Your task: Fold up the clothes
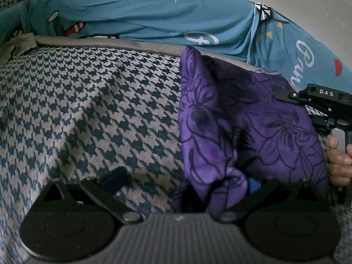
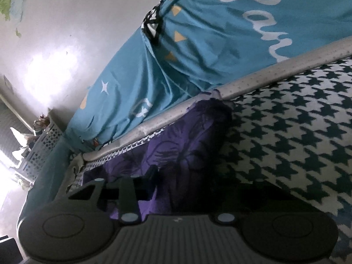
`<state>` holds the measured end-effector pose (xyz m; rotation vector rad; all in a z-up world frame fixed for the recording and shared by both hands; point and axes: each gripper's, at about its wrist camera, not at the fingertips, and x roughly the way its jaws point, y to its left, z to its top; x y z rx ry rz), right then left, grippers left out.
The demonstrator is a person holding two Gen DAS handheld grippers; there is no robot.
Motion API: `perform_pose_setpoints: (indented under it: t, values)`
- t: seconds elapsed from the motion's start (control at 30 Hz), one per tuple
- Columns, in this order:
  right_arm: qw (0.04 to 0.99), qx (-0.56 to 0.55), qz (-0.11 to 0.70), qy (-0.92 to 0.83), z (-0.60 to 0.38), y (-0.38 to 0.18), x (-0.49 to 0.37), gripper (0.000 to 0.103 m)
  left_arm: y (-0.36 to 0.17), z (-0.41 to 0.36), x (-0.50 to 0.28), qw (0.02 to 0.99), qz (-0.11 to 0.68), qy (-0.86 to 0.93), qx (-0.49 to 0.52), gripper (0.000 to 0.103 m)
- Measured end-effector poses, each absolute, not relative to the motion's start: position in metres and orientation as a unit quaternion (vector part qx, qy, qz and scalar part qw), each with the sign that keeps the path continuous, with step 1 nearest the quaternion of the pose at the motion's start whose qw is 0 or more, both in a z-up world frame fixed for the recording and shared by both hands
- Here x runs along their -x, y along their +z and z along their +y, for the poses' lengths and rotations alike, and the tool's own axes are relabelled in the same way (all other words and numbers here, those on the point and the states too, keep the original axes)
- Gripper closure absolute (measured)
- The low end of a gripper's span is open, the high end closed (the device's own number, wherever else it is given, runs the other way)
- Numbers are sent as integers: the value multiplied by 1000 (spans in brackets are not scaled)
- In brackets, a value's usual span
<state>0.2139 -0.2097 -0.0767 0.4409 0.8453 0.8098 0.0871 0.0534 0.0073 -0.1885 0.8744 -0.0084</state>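
Purple flower-print cloth [image 1: 242, 132] bunched right of middle on blue-and-white houndstooth mat [image 1: 88, 110]. Left gripper [image 1: 187, 182]: jaws wide apart, cloth over right finger. Right gripper [image 2: 176, 176]: cannot tell. Step: grabbing edges. Next: pinch, pull flat.

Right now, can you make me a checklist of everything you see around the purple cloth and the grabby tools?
Surface: checked blue-and-white mat with a grey padded edge.
Job's things: purple flowered cloth, bunched, lying on the mat up to its grey edge.
Clutter: scrap of greenish fabric at the mat's far corner.
Grippers: left tool open, cloth draped over one side; right tool at the cloth, its far finger hidden, grip unclear; a hand holds the right tool.
Cables: nothing seen.
Surroundings: blue printed sheet beyond the mat, white basket with holes, pale wall.
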Motion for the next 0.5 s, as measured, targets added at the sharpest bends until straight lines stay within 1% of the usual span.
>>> perform_pose_setpoints:
  t: [0.23, 0.27, 0.3, 0.33, 0.5]
  values:
    - [811, -205, 393, 381, -203, -80, -216, 67, 6, 53, -87, 902, 422, -3, 89, 0]
    - [813, -202, 392, 380, -201, -80, -215, 70, 6, 52, -87, 903, 421, -3, 88, 0]
    - [814, -197, 393, 379, -200, -80, -214, 81, 6, 52, -87, 903, 421, -2, 87, 0]
    - [817, -192, 393, 377, -198, -80, -213, 86, 6, 51, -87, 903, 421, -2, 87, 0]
    - [838, -165, 379, 357, -193, -69, -204, 93, 6, 47, -88, 903, 422, 2, 82, 0]
